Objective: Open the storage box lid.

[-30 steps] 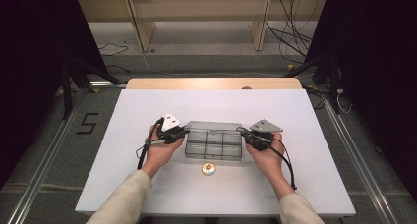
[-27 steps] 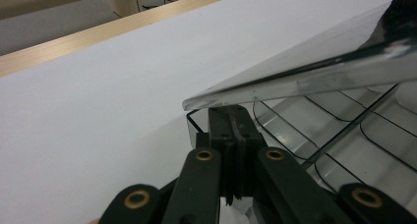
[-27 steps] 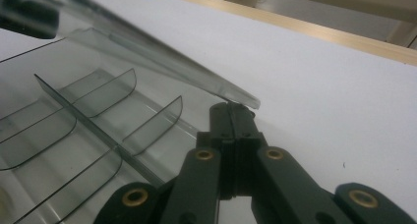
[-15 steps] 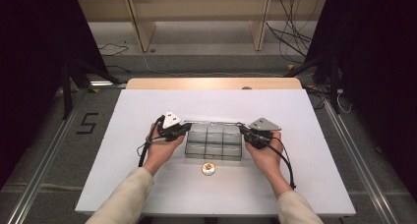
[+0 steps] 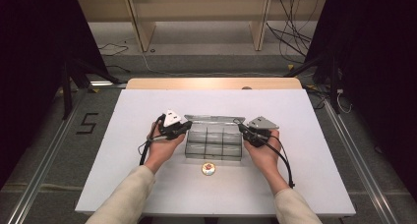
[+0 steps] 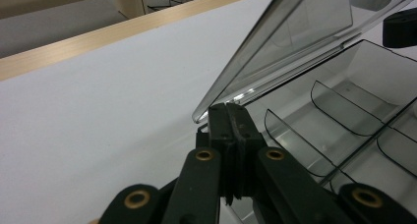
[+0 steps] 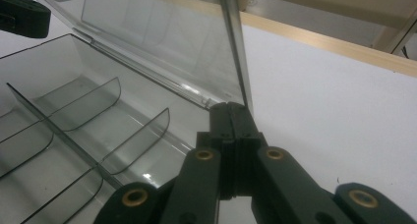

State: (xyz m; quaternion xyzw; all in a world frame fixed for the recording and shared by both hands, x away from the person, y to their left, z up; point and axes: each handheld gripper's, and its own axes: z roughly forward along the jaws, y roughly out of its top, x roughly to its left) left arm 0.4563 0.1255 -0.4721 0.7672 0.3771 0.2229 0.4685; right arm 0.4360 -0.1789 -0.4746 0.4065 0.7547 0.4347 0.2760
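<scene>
The small round object (image 5: 208,169) in front of the clear box (image 5: 214,144) is too small to identify.

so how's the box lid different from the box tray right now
The lid stands raised and tilted from the back edge; the tray lies flat on the white table. The lid is one plain clear sheet; the tray is split by dividers into compartments, which look empty. Both are clear plastic, joined along the back.

Bright, evenly lit table; dark surroundings; sharp close-ups.
</scene>
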